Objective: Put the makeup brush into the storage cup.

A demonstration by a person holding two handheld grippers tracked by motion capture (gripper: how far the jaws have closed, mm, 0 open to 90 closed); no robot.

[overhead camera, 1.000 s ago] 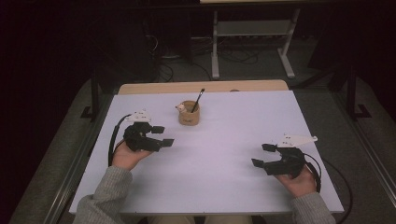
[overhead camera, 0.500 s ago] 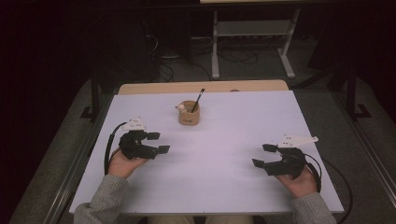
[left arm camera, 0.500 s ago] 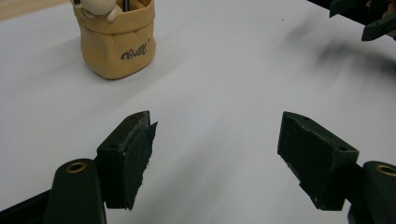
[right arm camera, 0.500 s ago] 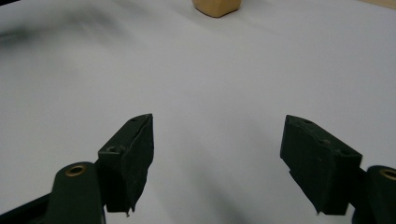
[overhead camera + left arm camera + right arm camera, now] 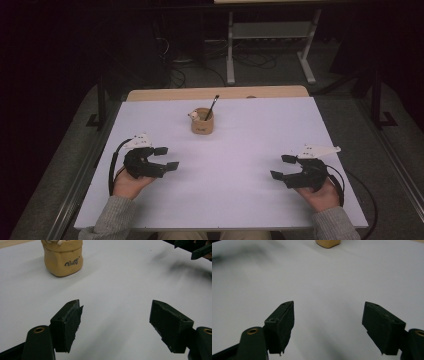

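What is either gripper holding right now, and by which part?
Nothing. The left gripper and the right gripper both stand open over the bare table, well short of the tan cup.

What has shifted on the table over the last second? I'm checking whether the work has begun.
The left gripper drew back toward the person and the table's left edge, away from the tan pot, its jaws opening slightly, nothing between them. The right gripper, the pot and its black-handled brush stayed put.
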